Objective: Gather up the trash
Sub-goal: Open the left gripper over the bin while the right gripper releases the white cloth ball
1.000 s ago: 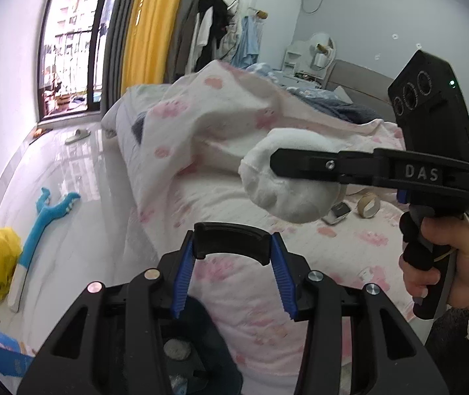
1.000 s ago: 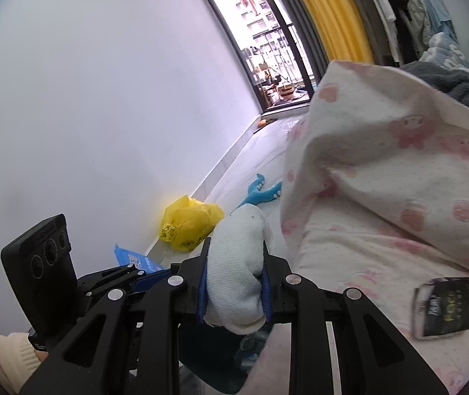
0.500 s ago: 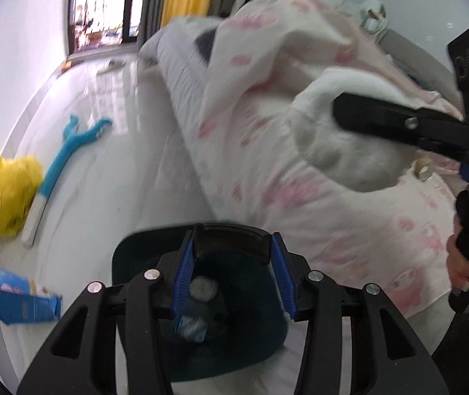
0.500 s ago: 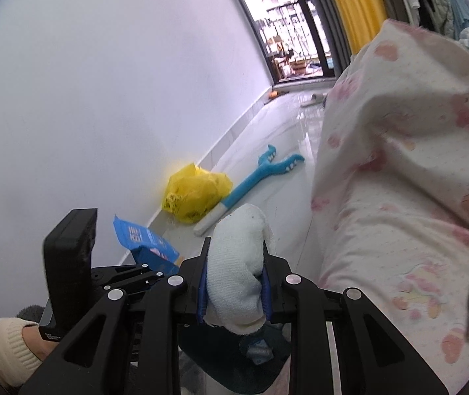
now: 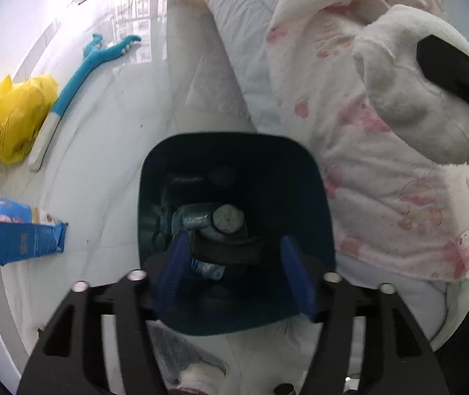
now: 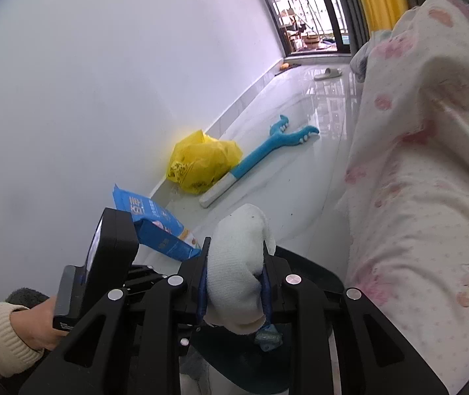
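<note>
**A:** Trash in hand first: what does my right gripper (image 6: 236, 291) carry?

**B:** I have it clenched on a white cloth wad (image 6: 237, 263), which sits between the pads and juts past the tips. In the left wrist view the same wad hangs near the bedside, off to one side of the bin and not over its mouth.

**A:** And my left gripper (image 5: 234, 276)?

**B:** Its jaws are opening, pointed down into the dark teal waste bin (image 5: 168, 171) on the floor. Nothing is pressed between the blue pads (image 5: 295, 273). Below them lie a crumpled plastic bottle (image 5: 201, 220) and a grey round object (image 5: 227, 219), too dim to name.

**A:** Progress?

**B:** I judge it partway: some litter is binned, the wad is not yet dropped.

**A:** What is left, and what crowds me?

**B:** Possibly the blue packet (image 5: 20, 237) and yellow plastic bag (image 5: 11, 121) by the wall; whether they count as trash I cannot tell. A blue long-handled tool (image 5: 80, 69) lies beside the bag. The pink-print quilt (image 5: 382, 181) overhangs just beside the bin rim, and my left gripper occupies the opening where the wad should go.
</note>
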`<state>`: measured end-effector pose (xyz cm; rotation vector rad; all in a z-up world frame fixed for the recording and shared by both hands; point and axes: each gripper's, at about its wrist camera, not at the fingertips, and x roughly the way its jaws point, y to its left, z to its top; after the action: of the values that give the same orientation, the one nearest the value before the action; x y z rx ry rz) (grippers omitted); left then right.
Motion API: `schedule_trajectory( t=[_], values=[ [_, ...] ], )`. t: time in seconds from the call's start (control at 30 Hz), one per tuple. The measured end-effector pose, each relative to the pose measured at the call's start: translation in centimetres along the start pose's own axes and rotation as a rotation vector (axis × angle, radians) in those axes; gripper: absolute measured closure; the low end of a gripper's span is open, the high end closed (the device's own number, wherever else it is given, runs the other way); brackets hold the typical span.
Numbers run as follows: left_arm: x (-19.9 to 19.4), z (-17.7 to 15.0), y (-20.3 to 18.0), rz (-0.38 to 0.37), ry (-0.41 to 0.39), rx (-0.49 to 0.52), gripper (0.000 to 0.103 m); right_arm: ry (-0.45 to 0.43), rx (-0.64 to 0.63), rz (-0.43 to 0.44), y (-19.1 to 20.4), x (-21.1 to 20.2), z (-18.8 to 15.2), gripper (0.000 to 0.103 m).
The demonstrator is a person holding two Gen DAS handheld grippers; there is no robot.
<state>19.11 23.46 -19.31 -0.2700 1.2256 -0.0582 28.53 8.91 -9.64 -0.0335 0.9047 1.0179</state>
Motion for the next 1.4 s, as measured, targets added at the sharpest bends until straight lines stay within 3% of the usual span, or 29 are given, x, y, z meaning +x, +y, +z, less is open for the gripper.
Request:
schedule_trajectory(
  t=[0.27, 0.53, 1.1, 1.17, 1.23, 1.3, 1.4],
  values=[
    [-1.1, -0.7, 1.8, 0.035, -0.004, -0.009, 0.016, 0.064, -0.001, -0.011, 0.7, 3.0, -0.4, 0.078],
    [-3.5, -1.0, 3.9, 0.043, -0.082, -0.029, 0.012, 0.179, 0.023, -0.048, 0.6, 6.7, -1.7, 0.078],
    [-12.0, -0.5, 2.1, 0.070, -0.451, 0.080, 0.011, 0.390, 0.022, -0.118, 0.9, 12.8, -5.4, 0.074],
    [-12.9, -0.2, 1.9, 0.071, -0.491, 0.081, 0.011, 0.404, 0.015, -0.131, 0.9, 12.9, -5.7, 0.070],
    [-14.0, -0.2, 1.3, 0.072, -0.537, 0.087, 0.011, 0.414, 0.005, -0.147, 1.0, 12.8, -5.8, 0.056],
    [-14.8, -0.3, 0.9, 0.075, -0.570, 0.092, 0.011, 0.408, 0.000, -0.152, 1.2, 12.5, -5.7, 0.048],
    [-15.8, -0.3, 0.3, 0.086, -0.611, 0.094, 0.011, 0.397, -0.009, -0.154, 1.3, 11.9, -5.5, 0.047]
  ],
)
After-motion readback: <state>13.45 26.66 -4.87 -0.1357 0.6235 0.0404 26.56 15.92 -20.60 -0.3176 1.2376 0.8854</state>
